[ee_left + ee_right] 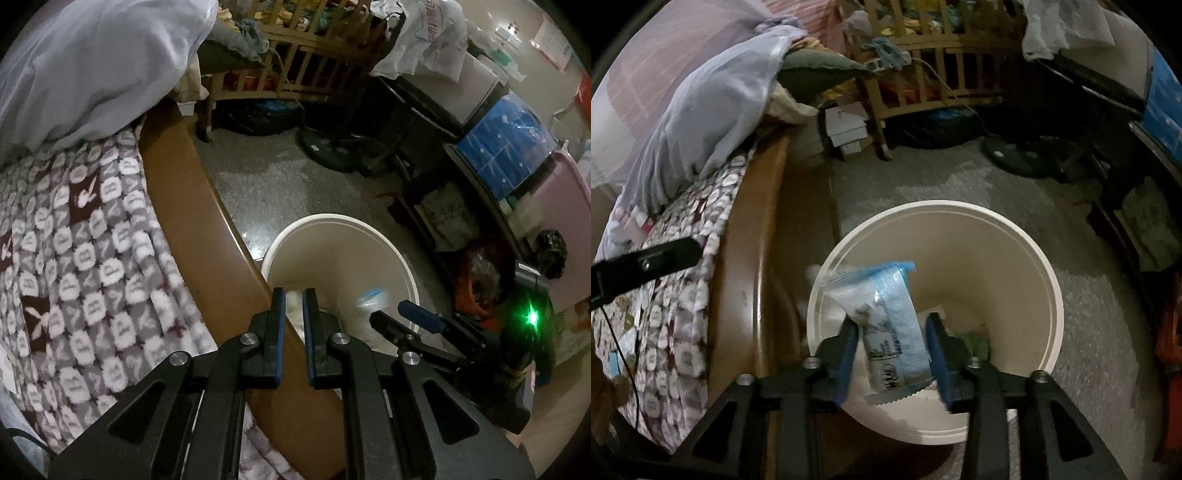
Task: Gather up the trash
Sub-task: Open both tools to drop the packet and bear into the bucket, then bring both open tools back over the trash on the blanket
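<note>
A cream round trash bin point(1027, 236) stands on the floor beside the bed; it also shows in the left wrist view point(369, 229). A clear and blue plastic packet point(894, 325) hangs between the fingers of my right gripper point(892, 354), right over the bin's mouth. The right jaws stand wide apart and the packet looks blurred and loose. Other scraps lie at the bin's bottom. My left gripper point(293, 332) is over the bed's wooden edge with a narrow gap between its pads, holding nothing. The right gripper point(413, 317) shows in the left wrist view.
The bed with a patterned brown blanket point(81, 240) and a pale sheet point(92, 66) lies left. A wooden crib point(303, 48) stands behind. A fan base point(332, 147) and cluttered shelves point(498, 155) are on the right of the speckled floor.
</note>
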Demonstrator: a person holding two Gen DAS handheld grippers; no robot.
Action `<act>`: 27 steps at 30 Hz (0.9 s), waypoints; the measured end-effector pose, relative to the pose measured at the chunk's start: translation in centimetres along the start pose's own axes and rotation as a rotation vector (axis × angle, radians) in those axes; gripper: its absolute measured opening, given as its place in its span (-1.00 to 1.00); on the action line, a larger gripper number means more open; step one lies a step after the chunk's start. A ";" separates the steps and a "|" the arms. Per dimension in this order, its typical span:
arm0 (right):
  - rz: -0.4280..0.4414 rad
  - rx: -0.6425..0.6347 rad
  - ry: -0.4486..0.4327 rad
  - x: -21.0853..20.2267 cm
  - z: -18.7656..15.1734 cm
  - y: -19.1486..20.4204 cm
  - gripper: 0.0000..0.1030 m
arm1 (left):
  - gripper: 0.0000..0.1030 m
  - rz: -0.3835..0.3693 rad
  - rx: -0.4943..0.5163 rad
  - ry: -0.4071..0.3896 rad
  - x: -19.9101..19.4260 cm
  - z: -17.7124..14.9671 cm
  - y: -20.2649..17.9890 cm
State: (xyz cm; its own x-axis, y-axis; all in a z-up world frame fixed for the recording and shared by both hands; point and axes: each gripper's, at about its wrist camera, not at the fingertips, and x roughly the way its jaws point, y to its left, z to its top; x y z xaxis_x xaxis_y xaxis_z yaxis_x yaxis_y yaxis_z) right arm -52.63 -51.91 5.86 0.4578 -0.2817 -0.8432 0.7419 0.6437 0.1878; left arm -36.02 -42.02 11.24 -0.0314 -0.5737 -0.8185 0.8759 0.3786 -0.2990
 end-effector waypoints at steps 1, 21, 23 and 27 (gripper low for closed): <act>0.002 0.005 -0.001 0.0 0.0 0.0 -0.14 | -0.86 0.001 -0.001 0.001 0.0 0.0 0.1; 0.001 -0.024 0.019 0.0 -0.3 3.1 0.02 | -0.06 0.087 -0.065 -0.016 -2.7 -2.1 3.5; 0.000 -0.036 0.013 -0.2 -0.3 3.8 0.10 | -0.01 0.097 -0.086 -0.016 -3.2 -2.3 4.2; 0.012 -0.065 0.005 -0.6 -0.3 5.6 0.10 | 0.00 0.148 -0.100 -0.034 -4.9 -2.8 5.5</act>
State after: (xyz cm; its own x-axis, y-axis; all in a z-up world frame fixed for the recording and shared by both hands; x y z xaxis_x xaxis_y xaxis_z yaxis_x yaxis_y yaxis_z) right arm -48.89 -47.98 7.27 0.4639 -0.2700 -0.8437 0.7030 0.6917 0.1652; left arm -32.37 -35.09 12.25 0.1122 -0.5299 -0.8406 0.8177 0.5298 -0.2249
